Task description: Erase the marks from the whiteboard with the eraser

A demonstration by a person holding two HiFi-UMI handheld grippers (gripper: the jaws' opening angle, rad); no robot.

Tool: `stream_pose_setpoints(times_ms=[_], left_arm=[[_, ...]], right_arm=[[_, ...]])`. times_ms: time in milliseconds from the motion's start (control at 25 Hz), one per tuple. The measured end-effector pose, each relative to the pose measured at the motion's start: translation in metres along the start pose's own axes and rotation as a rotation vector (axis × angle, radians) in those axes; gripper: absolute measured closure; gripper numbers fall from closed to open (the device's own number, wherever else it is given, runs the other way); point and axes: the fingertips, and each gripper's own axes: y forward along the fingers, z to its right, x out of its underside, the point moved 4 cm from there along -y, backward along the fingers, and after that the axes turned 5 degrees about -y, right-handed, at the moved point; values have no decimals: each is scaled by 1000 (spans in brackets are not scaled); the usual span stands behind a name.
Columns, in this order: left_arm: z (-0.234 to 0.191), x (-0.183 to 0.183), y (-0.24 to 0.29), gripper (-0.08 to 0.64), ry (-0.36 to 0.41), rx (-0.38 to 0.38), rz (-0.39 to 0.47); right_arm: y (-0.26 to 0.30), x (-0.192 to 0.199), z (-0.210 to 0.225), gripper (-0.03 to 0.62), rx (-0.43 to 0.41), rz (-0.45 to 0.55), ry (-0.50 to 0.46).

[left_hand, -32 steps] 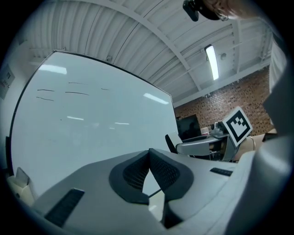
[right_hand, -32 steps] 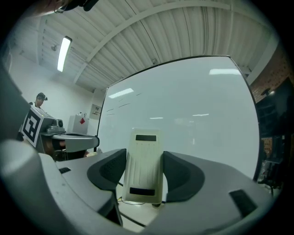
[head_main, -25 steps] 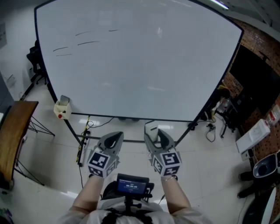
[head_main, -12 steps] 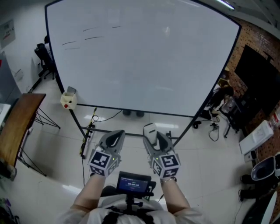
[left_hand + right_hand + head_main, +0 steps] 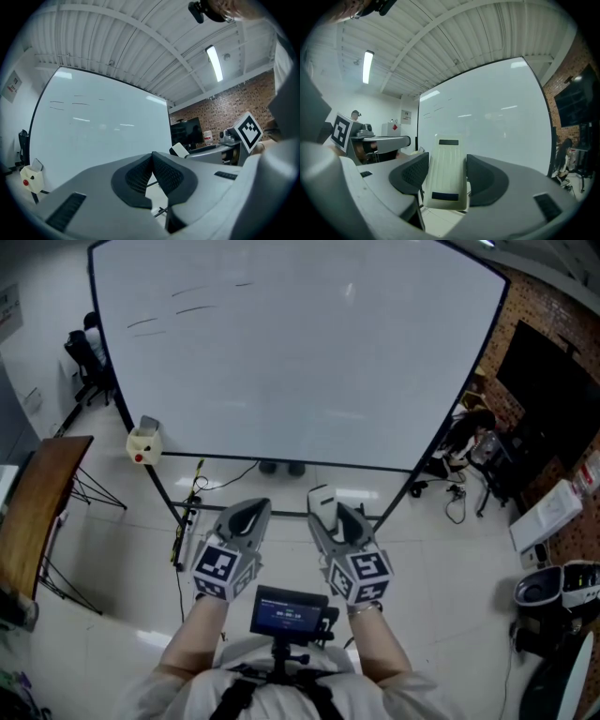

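Observation:
A big whiteboard (image 5: 300, 362) on a black stand fills the upper head view. Several short dark marks (image 5: 183, 301) sit near its top left corner; the same marks (image 5: 70, 102) show faintly in the left gripper view. My right gripper (image 5: 328, 513) is shut on a cream-white eraser (image 5: 322, 503), which stands between the jaws as a ribbed block (image 5: 446, 171) with the whiteboard (image 5: 487, 117) behind it. Held beside it at waist height, my left gripper (image 5: 247, 518) is shut with nothing in it, its pads (image 5: 140, 176) pressed together. Both grippers are well short of the board.
A small cream box with a red dot (image 5: 141, 446) hangs at the board's lower left corner. A wooden table (image 5: 33, 512) stands at the left. Cables and black chairs (image 5: 469, 460) lie at the right by a brick wall (image 5: 553, 315). The floor is glossy white tile.
The view has shifted slightly and the board sits a little closer and more to the left. Both grippers keep their places and the eraser stays gripped.

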Motion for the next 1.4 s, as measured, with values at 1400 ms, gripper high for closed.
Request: stream_pose_setpoints(times_ms=[1400], left_arm=[[-50,-10,-14,552,-10,19,15]], right_arm=[[30,-17,-29,333,26,34,18]])
